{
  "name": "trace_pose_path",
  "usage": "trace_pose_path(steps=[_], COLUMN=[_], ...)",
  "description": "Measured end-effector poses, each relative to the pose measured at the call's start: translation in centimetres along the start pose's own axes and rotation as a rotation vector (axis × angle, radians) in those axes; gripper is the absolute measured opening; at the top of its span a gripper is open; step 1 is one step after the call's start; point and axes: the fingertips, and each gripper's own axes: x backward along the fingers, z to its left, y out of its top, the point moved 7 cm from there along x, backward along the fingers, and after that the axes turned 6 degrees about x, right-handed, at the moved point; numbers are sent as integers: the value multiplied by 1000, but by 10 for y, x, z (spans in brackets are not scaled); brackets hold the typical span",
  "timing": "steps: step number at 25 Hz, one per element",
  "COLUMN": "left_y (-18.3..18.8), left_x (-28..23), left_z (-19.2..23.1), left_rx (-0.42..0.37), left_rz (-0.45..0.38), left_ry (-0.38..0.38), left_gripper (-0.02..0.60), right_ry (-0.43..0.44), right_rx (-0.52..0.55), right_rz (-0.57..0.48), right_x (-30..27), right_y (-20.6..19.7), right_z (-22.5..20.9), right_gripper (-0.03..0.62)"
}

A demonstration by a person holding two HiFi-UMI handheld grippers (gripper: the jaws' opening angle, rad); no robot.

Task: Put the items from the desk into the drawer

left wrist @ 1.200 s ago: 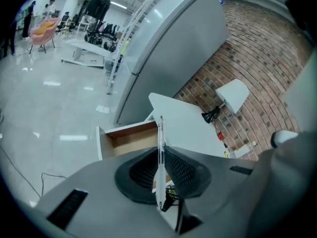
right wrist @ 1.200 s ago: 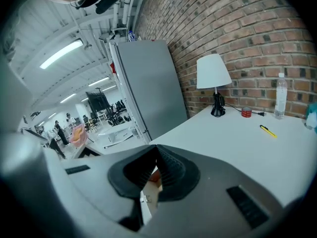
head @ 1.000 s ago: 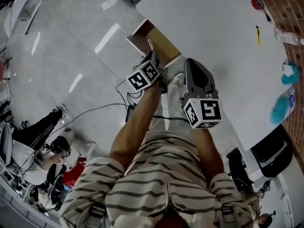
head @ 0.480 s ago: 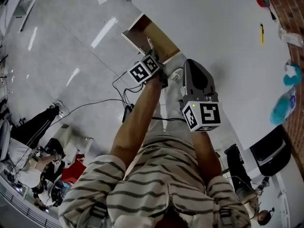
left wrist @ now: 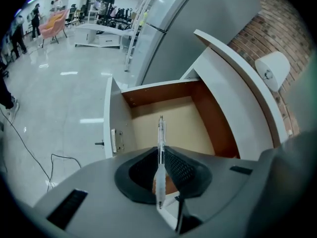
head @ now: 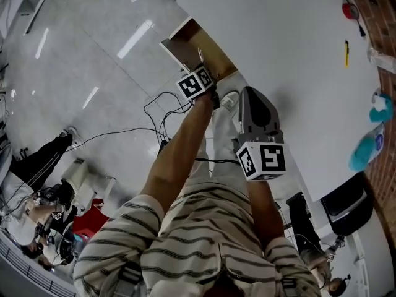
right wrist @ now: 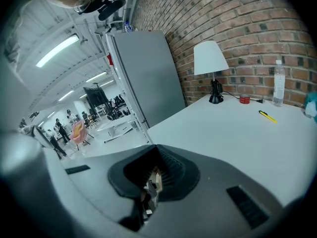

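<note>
My left gripper (head: 198,79) hangs over the open drawer (head: 193,42), shut on a clear plastic pen (left wrist: 160,142). In the left gripper view the pen sticks out past the jaws towards the drawer's bare tan floor (left wrist: 173,125), and nothing lies in the drawer. My right gripper (head: 251,98) is over the white desk's (head: 291,48) near edge, its jaws closed together with nothing between them (right wrist: 154,175). A yellow pen (head: 346,53) (right wrist: 267,116) lies far out on the desk.
On the desk's far side are a lamp (right wrist: 212,63), a red object (right wrist: 244,99), a water bottle (right wrist: 279,87) and a blue cloth (head: 370,144). A grey cabinet (right wrist: 146,78) stands beyond the desk. Cables (head: 154,113) trail on the floor by the drawer.
My left gripper has sunk towards the open drawer, still holding the clear pen. The right gripper has stayed almost where it was.
</note>
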Motion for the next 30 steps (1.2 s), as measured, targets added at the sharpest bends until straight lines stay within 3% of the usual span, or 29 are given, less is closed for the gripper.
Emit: trace_pose_path(steps=[6,20,30], left_y=[-4,-6,-15], left_x=[-24,-64,-66], left_z=[5,26,28], left_rx=[-48,251,269], left_rz=[24,66,89], left_ry=[-13,11,-5], left_gripper=[48,52,52], right_ry=[5,7,10], right_rx=[7,18,13], right_rz=[9,59,57], right_x=[-5,-12,-7], right_y=[-2,-19,-19], right_z=[5,9,9], right_gripper=[11,11,11])
